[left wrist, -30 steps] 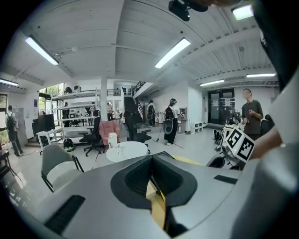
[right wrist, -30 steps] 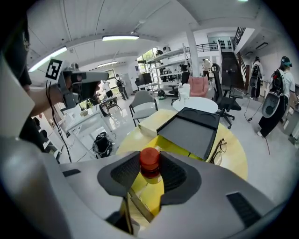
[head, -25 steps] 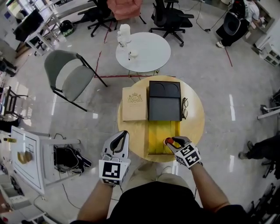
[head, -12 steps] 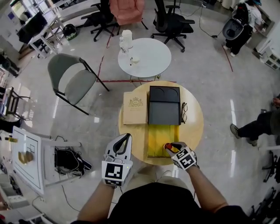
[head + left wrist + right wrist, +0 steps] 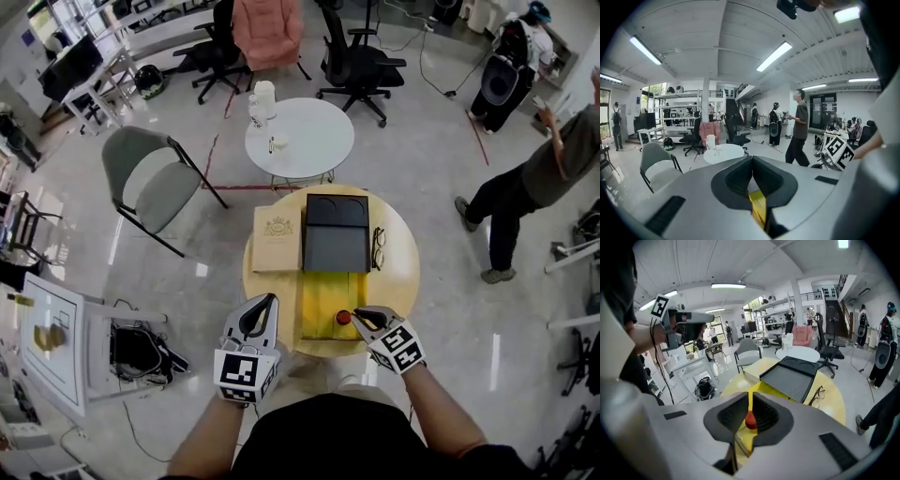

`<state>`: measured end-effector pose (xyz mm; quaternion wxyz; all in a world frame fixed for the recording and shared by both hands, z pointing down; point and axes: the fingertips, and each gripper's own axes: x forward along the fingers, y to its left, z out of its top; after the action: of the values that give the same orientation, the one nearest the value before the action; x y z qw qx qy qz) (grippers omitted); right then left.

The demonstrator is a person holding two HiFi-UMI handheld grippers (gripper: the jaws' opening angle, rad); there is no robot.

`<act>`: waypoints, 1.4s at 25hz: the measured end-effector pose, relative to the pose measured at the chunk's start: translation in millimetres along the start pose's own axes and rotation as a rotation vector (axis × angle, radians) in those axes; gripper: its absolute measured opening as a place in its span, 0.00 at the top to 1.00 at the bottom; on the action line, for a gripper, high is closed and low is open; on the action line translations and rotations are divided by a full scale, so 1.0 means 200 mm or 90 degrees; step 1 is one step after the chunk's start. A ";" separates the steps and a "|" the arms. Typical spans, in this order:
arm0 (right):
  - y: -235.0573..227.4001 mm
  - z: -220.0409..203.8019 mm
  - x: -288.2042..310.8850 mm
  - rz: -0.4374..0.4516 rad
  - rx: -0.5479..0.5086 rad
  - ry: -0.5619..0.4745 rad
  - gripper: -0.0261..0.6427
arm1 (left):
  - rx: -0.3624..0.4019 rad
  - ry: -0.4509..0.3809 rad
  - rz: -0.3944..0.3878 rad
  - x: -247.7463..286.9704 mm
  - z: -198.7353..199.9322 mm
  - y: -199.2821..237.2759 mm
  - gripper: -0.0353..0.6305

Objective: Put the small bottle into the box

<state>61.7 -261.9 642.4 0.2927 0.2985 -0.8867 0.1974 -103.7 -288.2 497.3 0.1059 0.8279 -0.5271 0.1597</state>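
Note:
The small bottle (image 5: 343,317) shows its red cap (image 5: 750,419) at the near end of the yellow-lined open box (image 5: 323,300) on the round wooden table (image 5: 403,281). My right gripper (image 5: 354,317) reaches in from the table's front right. Its jaws are closing, and in the right gripper view (image 5: 751,397) the cap sits between the pads, touching both. My left gripper (image 5: 269,298) hangs off the table's front left edge, shut and empty. In the left gripper view (image 5: 752,159) only a yellow sliver shows through its jaws.
Behind the yellow box lie a black tray (image 5: 336,246), a beige lid (image 5: 275,240) to its left and a pair of glasses (image 5: 378,247) to its right. Farther back stand a white round table (image 5: 300,136) and a folding chair (image 5: 150,173). A person (image 5: 525,187) walks at the right.
The right gripper's jaws have come in from wide apart onto the red cap. The left gripper has hardly moved. A person has walked into view at the right.

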 end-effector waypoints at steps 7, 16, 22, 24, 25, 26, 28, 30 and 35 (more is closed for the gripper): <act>0.03 0.15 -0.26 -0.014 -0.023 -0.059 0.94 | -0.030 -0.033 0.003 -0.06 0.06 -0.12 0.92; 0.14 0.31 -0.60 -0.008 -0.059 -0.127 0.94 | -0.038 -0.062 0.013 -0.19 0.13 -0.27 0.92; 0.24 0.44 -0.80 -0.004 -0.089 -0.187 0.94 | -0.041 -0.080 0.028 -0.29 0.18 -0.34 0.92; 0.27 0.48 -0.87 -0.001 -0.095 -0.206 0.94 | -0.037 -0.093 0.031 -0.34 0.21 -0.37 0.92; 0.28 0.49 -0.90 0.001 -0.095 -0.215 0.94 | -0.035 -0.100 0.032 -0.36 0.23 -0.38 0.92; 0.29 0.50 -0.94 0.002 -0.094 -0.224 0.94 | -0.032 -0.106 0.033 -0.39 0.25 -0.39 0.92; 0.31 0.51 -1.00 0.002 -0.092 -0.239 0.94 | -0.027 -0.116 0.036 -0.44 0.28 -0.42 0.92; 0.32 0.52 -1.05 0.000 -0.092 -0.249 0.94 | -0.023 -0.123 0.040 -0.48 0.29 -0.44 0.92; 0.33 0.49 -1.09 0.000 -0.092 -0.257 0.94 | -0.018 -0.121 0.051 -0.56 0.25 -0.49 0.92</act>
<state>121.6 -173.2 417.6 0.1297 0.3102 -0.9392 0.0694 -51.8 -170.3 407.6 0.0603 0.8162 -0.5695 0.0771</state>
